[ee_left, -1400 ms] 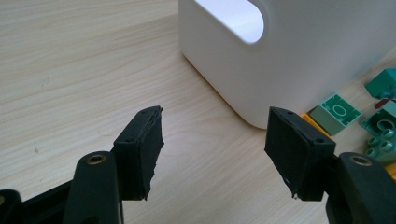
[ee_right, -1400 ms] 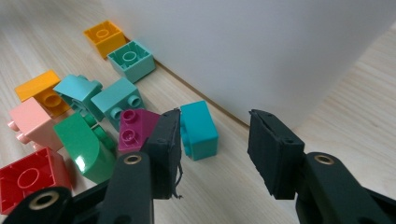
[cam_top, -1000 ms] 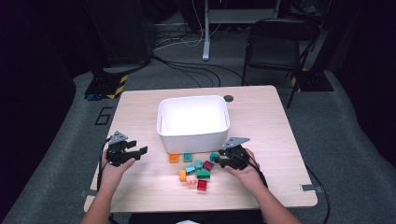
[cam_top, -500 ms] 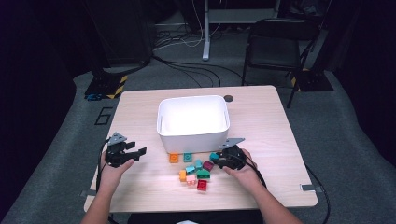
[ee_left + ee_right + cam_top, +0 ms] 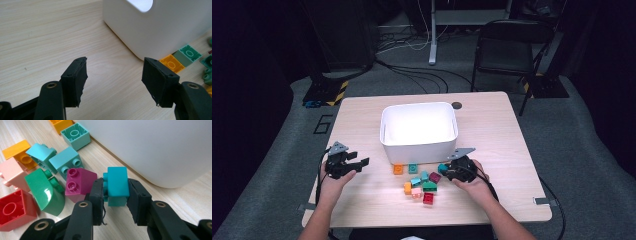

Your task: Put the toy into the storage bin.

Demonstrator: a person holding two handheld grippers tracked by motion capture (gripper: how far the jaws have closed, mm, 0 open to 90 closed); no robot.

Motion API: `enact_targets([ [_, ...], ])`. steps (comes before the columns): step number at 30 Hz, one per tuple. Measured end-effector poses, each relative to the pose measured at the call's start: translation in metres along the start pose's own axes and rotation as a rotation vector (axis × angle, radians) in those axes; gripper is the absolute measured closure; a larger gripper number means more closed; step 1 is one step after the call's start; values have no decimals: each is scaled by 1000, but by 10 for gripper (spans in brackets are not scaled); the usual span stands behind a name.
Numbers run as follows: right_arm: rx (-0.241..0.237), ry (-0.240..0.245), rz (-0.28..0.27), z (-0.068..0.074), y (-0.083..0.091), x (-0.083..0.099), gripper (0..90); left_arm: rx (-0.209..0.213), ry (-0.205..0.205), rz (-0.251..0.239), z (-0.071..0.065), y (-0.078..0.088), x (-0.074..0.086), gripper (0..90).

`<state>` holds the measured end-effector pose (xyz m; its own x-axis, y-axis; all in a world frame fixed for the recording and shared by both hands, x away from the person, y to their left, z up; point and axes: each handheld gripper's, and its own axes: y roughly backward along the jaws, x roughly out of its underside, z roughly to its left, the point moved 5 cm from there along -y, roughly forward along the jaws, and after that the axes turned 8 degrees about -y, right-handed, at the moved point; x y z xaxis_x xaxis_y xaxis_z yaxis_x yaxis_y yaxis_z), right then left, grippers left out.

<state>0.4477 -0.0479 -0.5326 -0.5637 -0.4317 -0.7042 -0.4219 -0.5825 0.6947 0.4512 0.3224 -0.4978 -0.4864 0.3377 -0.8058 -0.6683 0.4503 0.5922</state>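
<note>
The right hand-held gripper [image 5: 115, 192], its jaws having just closed, is clamped on a teal brick [image 5: 116, 185] beside the white bin [image 5: 419, 131] on the bench [image 5: 492, 125]; the left hand-held gripper [image 5: 113, 82] stands apart, holding nothing.

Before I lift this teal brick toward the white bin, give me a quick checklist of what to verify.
1. Right gripper shut on the teal brick, jaws just closed: ok.
2. Brick square between the pads: ok.
3. Magenta brick apart from the held brick: cannot tell, it sits very close.
4. White bin has room inside: ok.
5. Left gripper open, holding nothing, off to the side: ok.
6. Brick lifted off the table: cannot tell.
</note>
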Motion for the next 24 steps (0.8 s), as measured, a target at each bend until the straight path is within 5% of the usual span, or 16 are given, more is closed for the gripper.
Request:
enact_targets([
  [24,-62,1,5,13,39,-14,670,-3,5,-2,2,0,0,365],
])
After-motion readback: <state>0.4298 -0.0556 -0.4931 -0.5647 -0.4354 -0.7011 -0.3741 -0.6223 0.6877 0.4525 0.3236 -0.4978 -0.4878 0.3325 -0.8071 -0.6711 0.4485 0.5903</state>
